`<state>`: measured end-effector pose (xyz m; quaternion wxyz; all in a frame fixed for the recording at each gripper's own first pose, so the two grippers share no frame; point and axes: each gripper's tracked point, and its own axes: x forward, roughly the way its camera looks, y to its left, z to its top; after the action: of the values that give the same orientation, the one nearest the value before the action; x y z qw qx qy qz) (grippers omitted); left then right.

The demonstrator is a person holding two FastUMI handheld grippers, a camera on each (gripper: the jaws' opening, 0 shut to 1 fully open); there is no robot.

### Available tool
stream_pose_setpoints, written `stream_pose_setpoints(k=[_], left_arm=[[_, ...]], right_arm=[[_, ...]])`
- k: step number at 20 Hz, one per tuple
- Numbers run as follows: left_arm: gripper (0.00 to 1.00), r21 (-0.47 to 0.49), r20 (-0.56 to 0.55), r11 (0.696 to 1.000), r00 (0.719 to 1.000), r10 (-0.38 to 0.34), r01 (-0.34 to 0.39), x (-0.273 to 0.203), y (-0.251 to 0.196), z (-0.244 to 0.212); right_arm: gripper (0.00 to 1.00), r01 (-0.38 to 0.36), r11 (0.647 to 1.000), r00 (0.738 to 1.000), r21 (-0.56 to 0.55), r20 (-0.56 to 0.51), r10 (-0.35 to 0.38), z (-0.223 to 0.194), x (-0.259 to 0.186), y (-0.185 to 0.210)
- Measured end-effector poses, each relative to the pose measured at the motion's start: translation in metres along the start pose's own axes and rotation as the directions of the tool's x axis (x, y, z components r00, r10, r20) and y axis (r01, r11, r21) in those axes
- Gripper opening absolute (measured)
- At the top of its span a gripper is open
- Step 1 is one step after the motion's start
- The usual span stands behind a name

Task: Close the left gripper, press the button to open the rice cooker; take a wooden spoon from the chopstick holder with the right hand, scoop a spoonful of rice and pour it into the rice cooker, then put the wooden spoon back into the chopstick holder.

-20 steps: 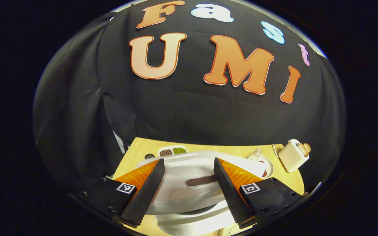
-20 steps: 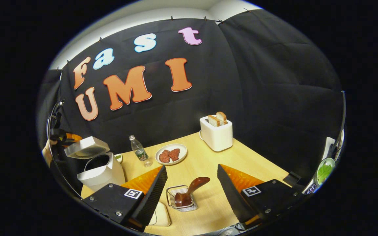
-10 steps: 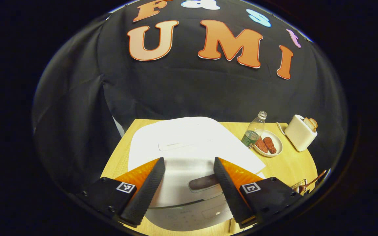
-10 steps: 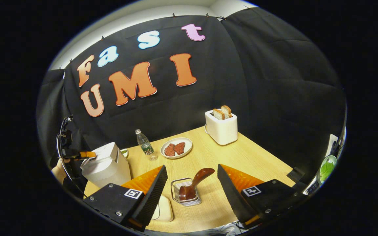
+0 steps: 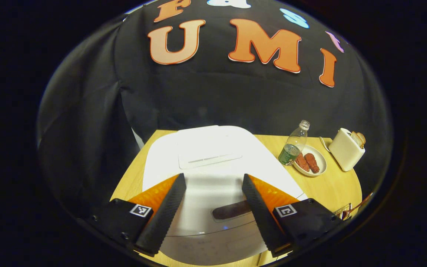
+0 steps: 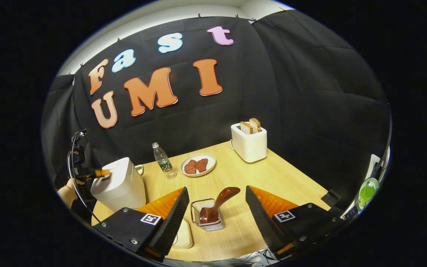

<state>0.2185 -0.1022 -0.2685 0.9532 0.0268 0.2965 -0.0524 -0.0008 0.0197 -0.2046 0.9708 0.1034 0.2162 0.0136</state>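
From my right claw: chopstick holder (image 6: 207,218) nearest, wooden spoon (image 6: 219,205) in it. Rice cooker (image 6: 119,184) to its left; bottle (image 6: 162,160), plate (image 6: 198,164), toaster (image 6: 249,144) behind it.

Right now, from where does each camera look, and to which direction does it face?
Left gripper view: rides on the left gripper, just above the closed rice cooker, facing the booth wall; its own open fingers show.
Right gripper view: rides on the right gripper, facing across the table over the wooden spoon in the chopstick holder; own open fingers show.
Shared: rice cooker, bottle, plate, toaster.
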Motion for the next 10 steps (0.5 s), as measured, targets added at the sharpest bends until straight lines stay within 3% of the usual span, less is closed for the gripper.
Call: stream_pose_setpoints(k=[3, 8, 10], left_arm=[[1.0, 0.014, 0.006, 1.0, 1.0, -0.014, 0.013, -0.006, 0.001, 0.001], [1.0, -0.054, 0.027, 0.998, 0.999, -0.038, 0.039, -0.048, 0.016, -0.004], [1.0, -0.033, 0.079, 0.999, 0.996, -0.032, 0.034, -0.075, 0.027, 0.011]], right_arm=[[0.95, -0.016, 0.999, 1.0, 0.029, 0.027, 0.015, 0.012, -0.001, 0.005], [0.95, -0.031, 0.999, 0.996, -0.033, 0.087, 0.034, 0.047, 0.005, 0.017], [0.95, -0.028, 0.997, 0.991, -0.075, 0.128, 0.037, 0.071, 0.006, 0.021]])
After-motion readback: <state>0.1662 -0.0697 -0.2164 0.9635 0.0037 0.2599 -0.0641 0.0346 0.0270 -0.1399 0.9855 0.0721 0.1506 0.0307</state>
